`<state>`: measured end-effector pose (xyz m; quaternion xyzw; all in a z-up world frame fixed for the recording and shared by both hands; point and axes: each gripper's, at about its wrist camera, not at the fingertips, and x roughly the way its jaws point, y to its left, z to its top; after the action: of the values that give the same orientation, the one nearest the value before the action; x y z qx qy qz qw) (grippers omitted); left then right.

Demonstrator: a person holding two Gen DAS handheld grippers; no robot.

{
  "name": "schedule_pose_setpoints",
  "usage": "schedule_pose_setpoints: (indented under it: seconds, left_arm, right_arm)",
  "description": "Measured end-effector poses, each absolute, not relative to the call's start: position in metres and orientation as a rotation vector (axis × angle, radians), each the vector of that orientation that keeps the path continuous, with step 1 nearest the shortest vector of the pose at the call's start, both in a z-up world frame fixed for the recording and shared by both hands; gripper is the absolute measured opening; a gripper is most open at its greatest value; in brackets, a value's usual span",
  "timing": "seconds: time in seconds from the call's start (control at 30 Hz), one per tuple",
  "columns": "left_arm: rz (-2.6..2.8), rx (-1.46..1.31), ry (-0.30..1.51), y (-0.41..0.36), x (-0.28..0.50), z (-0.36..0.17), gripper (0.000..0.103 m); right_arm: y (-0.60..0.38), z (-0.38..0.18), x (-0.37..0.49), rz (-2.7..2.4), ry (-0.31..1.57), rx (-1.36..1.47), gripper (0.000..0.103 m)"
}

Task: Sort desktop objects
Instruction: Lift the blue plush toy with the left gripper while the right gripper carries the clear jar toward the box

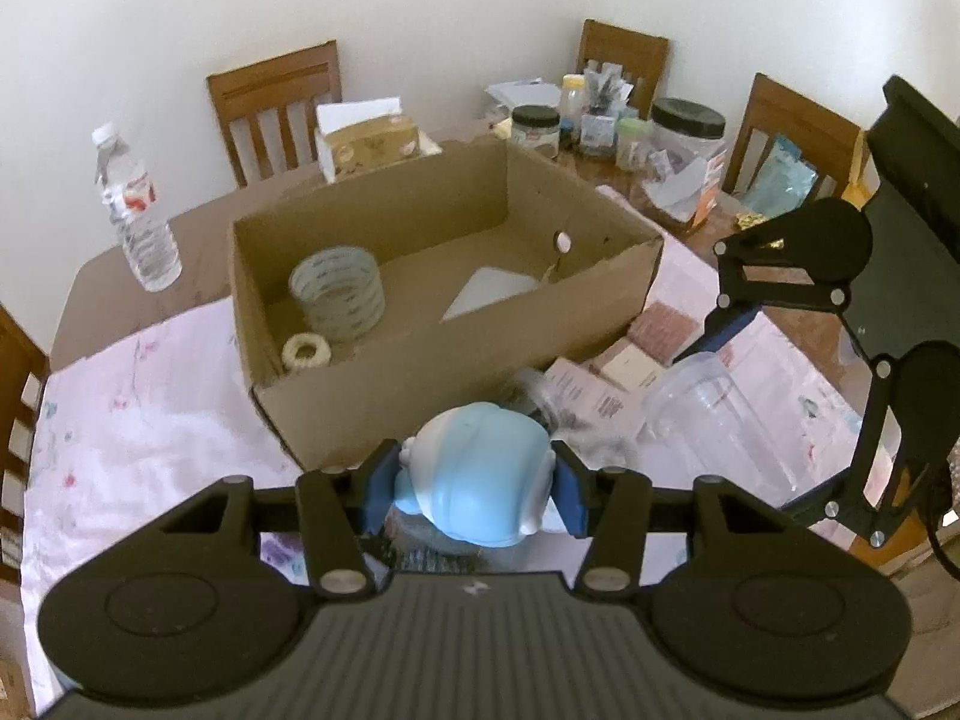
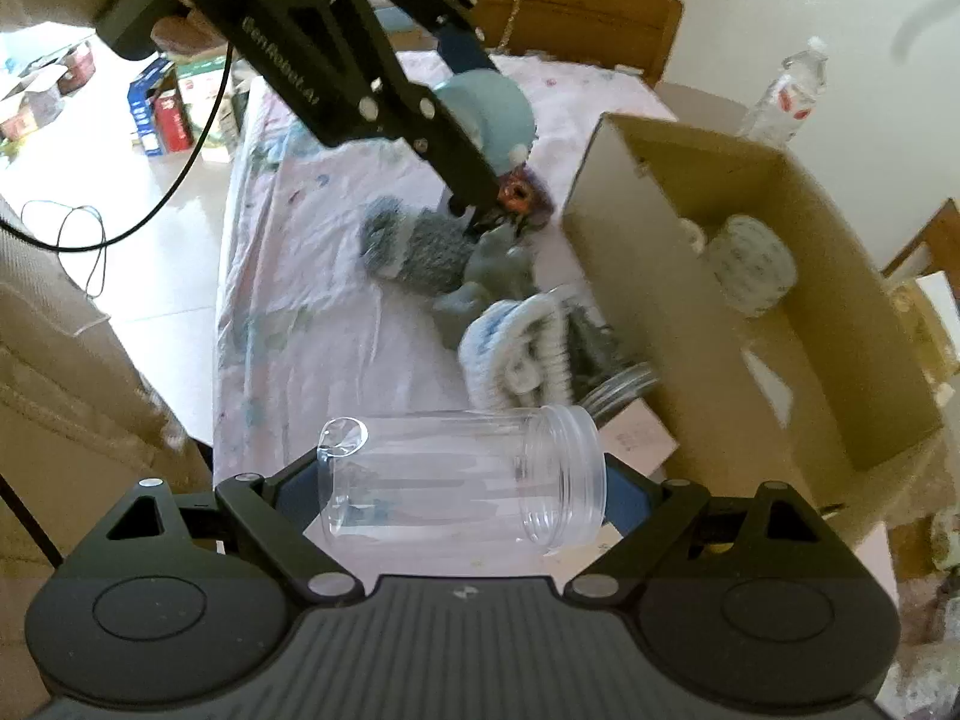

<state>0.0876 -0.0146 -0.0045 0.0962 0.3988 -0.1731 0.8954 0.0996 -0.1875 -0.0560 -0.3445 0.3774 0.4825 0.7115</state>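
Holding: left gripper (image 1: 474,489), jaws clamped on blue-and-white toy (image 1: 477,474), at six o'clock of cardboard box (image 1: 384,384). Right gripper (image 2: 462,498), jaws closed on clear plastic jar (image 2: 462,474), lying sideways. Box contents: tape roll (image 1: 337,291), small white ring (image 1: 307,351).

A rounded blue-and-white toy (image 1: 477,480) is sitting gripped above the cloth. A clear lidless jar (image 2: 462,474) is lying sideways, held, near the open cardboard box (image 1: 336,420).

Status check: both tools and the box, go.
Left tool shut on blue toy. Right tool shut on clear jar. Cardboard box open, tape rolls inside. Nothing blocking.
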Motion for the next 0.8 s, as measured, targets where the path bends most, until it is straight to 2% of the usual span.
schedule_pose_setpoints:
  seconds: [0.8]
  left_arm:
    - [-0.426,0.259,0.712,-0.019,0.154,0.030,0.052]
  right_arm:
    - [-0.208,0.004,0.154,0.829,0.720,-0.659,0.094]
